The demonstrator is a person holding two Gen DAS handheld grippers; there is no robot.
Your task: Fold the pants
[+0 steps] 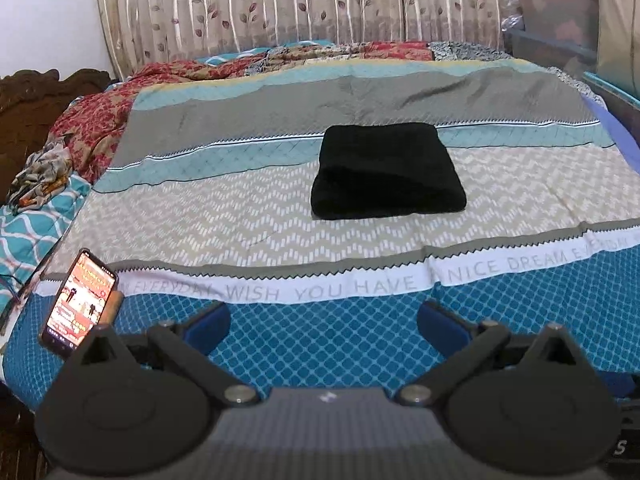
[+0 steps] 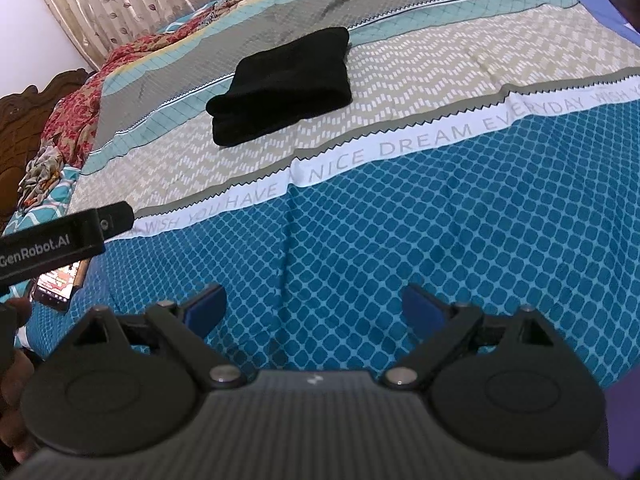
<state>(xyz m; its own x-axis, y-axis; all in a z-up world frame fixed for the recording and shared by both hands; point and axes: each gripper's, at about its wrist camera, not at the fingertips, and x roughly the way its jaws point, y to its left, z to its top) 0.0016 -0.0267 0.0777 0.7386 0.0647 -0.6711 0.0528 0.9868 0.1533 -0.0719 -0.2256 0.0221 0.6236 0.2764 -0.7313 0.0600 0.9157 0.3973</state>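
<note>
The black pants (image 1: 387,172) lie as a compact, thick rectangle on the beige chevron band of the bedspread (image 1: 224,216), well ahead of both tools and touching neither. Their edges look stacked and fairly square; a rounded fold faces the near left corner in the right wrist view (image 2: 280,88). By this lie, the folding looks essentially done.

The left tool (image 1: 324,326) hangs over the blue diamond band at the near edge of the bed, its blue pads spread wide with nothing between them. The right tool (image 2: 314,306) sits likewise over the blue band, pads apart and empty, with the pants ahead and slightly to its left. The left tool's body crosses the left edge of the right wrist view.

If any step remains, it is probably a tidy-up: press the top layer flat and square the near fold. To do that well, approach low from the front, keep the pads apart so they do not snag a single layer, and push evenly from both sides rather than pinch, since a pinch on one layer would likely drag the stack open.

A lit phone (image 1: 80,300) leans just left of the left tool. Crumpled red floral bedding (image 1: 96,128) lies far ahead to the left, a leaf-print curtain (image 1: 280,4) behind.
</note>
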